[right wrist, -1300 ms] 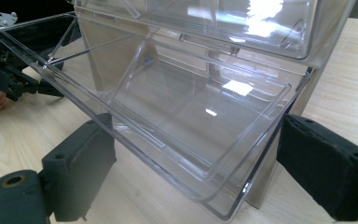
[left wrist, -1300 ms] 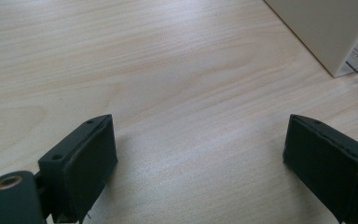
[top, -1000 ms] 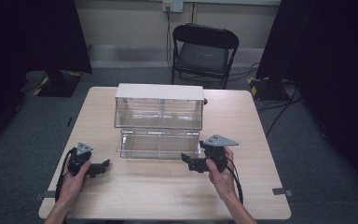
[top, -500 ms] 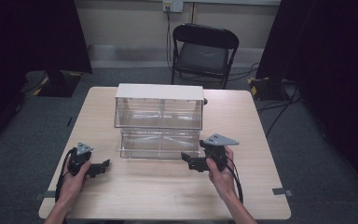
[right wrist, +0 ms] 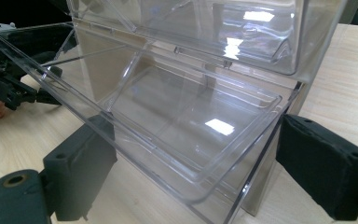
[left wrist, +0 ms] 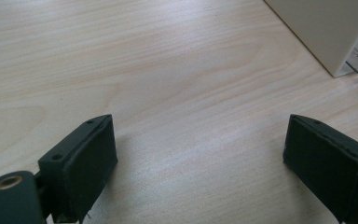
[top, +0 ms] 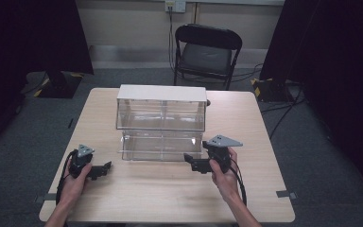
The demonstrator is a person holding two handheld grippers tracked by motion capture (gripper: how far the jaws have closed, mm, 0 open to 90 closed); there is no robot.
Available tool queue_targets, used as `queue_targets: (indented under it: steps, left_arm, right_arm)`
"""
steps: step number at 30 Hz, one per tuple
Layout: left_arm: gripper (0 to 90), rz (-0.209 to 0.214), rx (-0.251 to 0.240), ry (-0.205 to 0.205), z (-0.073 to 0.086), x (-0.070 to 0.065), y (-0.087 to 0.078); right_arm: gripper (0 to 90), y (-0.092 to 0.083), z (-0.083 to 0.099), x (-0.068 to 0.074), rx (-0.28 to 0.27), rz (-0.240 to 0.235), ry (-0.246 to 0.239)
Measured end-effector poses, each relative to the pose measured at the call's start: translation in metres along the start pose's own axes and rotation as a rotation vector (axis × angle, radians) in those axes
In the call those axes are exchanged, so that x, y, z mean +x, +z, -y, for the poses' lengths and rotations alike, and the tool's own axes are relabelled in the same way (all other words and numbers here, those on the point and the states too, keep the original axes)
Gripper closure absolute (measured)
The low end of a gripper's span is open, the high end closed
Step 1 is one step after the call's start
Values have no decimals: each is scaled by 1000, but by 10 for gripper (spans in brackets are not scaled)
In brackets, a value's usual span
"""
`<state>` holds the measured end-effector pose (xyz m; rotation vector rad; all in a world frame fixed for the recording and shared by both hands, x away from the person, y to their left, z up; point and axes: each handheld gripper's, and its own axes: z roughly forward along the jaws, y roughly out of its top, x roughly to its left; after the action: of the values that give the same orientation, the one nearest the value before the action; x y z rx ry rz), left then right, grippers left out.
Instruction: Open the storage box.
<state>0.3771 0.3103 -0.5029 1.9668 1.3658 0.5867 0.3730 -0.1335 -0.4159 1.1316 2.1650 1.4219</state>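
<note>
A clear plastic drawer cabinet (top: 160, 106) with a white top stands mid-table. Its lower drawer (top: 161, 145) is pulled out toward me and looks empty. My right gripper (top: 191, 163) is held at the drawer's front right corner. In the right gripper view it (right wrist: 196, 126) is open, its jaws wide apart on either side of the drawer's (right wrist: 186, 116) clear front edge. My left gripper (top: 100, 169) rests low over the table, left of the drawer. In its own view it (left wrist: 200, 128) is open over bare wood, with the cabinet's corner (left wrist: 326, 32) at the upper right.
The light wooden table (top: 170, 198) has free room in front of the cabinet and on both sides. A black folding chair (top: 207, 54) stands behind the table's far edge. Dark curtains hang at both sides of the room.
</note>
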Motion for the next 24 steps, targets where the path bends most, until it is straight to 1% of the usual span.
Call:
queue_targets:
  steps: [4,8,24]
  left_arm:
    - [90,0,0,1,0,0,0]
    - [90,0,0,1,0,0,0]
    - [90,0,0,0,0,0,0]
  right_arm:
    - [114,0,-1,0,-3,2,-7]
    - [115,0,-1,0,-2,9,-3]
    - [115,0,-4,-1,-8,8,-1]
